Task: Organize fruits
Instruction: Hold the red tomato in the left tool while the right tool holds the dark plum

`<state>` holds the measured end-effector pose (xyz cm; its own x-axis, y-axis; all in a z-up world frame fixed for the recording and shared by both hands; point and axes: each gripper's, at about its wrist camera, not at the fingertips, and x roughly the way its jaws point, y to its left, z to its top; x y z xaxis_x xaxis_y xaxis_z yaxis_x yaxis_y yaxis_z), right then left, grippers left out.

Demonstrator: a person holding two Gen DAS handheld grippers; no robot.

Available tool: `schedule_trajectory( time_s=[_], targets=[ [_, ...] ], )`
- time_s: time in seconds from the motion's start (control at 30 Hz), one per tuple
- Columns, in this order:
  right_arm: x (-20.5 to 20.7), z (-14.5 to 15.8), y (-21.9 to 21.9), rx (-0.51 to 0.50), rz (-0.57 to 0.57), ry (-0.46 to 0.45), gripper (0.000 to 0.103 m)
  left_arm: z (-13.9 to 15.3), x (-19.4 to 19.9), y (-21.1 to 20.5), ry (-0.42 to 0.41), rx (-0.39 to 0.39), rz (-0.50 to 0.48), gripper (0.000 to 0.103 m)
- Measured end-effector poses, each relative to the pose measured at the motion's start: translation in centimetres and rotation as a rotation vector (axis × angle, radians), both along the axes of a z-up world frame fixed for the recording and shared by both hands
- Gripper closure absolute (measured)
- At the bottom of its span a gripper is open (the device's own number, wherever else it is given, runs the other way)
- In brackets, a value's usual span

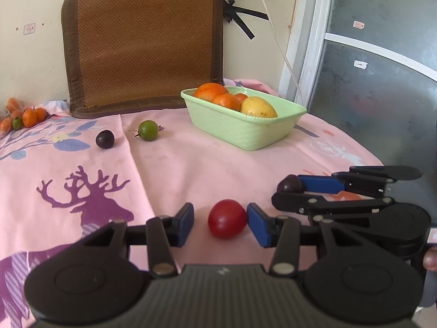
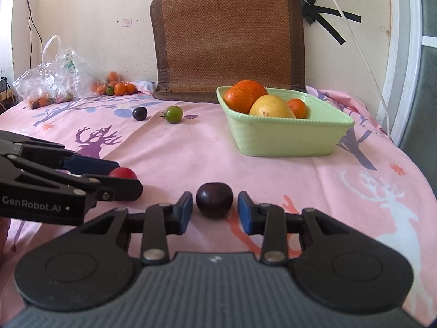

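Observation:
My left gripper (image 1: 220, 225) is open around a red fruit (image 1: 227, 218) on the pink cloth; the right pad touches it, the left pad stands apart. My right gripper (image 2: 214, 212) is open around a dark purple fruit (image 2: 214, 199), with small gaps on both sides. The right gripper also shows in the left wrist view (image 1: 293, 188), the left gripper in the right wrist view (image 2: 120, 175). A green basket (image 1: 245, 134) (image 2: 286, 139) holds oranges (image 2: 244, 94) and a yellow fruit (image 2: 271, 107). A green fruit (image 1: 148, 130) (image 2: 174, 114) and another dark fruit (image 1: 105, 139) (image 2: 139, 113) lie farther back.
A brown woven mat (image 2: 229, 38) leans on the wall behind the table. A plastic bag (image 2: 49, 79) and a pile of small oranges (image 2: 120, 87) sit at the far left. A white cable (image 2: 363, 54) hangs at the right; the table edge curves off right.

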<state>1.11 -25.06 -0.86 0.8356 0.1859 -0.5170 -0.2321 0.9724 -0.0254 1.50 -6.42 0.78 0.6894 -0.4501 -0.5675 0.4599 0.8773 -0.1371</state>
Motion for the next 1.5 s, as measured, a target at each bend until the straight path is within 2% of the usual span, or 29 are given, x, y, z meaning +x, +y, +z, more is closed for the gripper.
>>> schedule_trajectory(
  time_s=[0.7,0.87,1.5],
  targets=[
    [0.02,-0.04,-0.02,-0.005,0.002,-0.002,0.062,0.01,-0.05,0.03,-0.003,0.001,0.002,0.058],
    [0.06,-0.05,-0.07,-0.005,0.003,-0.002,0.062,0.02,-0.06,0.03,-0.004,0.003,0.005,0.051],
    [0.01,-0.07,-0.06,-0.004,0.002,-0.003,0.062,0.05,0.02,0.11,-0.003,0.002,0.005,0.051]
  ],
)
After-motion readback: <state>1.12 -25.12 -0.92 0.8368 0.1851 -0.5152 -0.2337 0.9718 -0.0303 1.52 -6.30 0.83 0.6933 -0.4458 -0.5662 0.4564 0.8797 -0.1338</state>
